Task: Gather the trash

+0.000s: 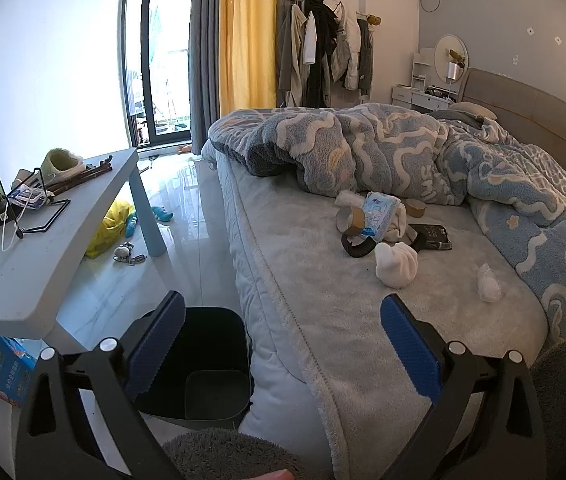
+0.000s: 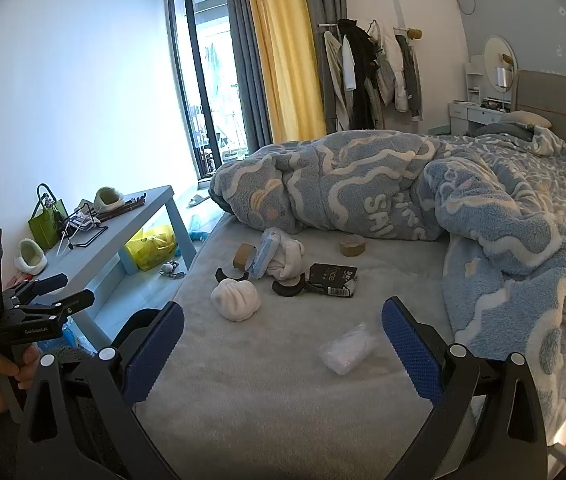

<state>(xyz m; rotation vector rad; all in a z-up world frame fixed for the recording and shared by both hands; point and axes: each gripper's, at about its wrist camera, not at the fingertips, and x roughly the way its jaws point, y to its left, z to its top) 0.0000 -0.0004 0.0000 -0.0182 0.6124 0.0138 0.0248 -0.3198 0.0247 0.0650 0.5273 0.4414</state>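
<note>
- Right gripper: jaws wide, holding nothing, low in the right wrist view over the bed.
- Left gripper: jaws wide too, nothing held, above the bin at lower centre.
- Wrapper: crumpled clear plastic lying just ahead of the right jaws.
- Likely light, soft and slippery; pinch across its bunched middle.

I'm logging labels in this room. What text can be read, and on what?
"GenRobot.AI": left gripper body.
"face": black packet; its smaller print is too small.
"SMI…"/"SHI…": blanket, partly folded away.
Blue box and tissue pack: print unreadable.
</note>
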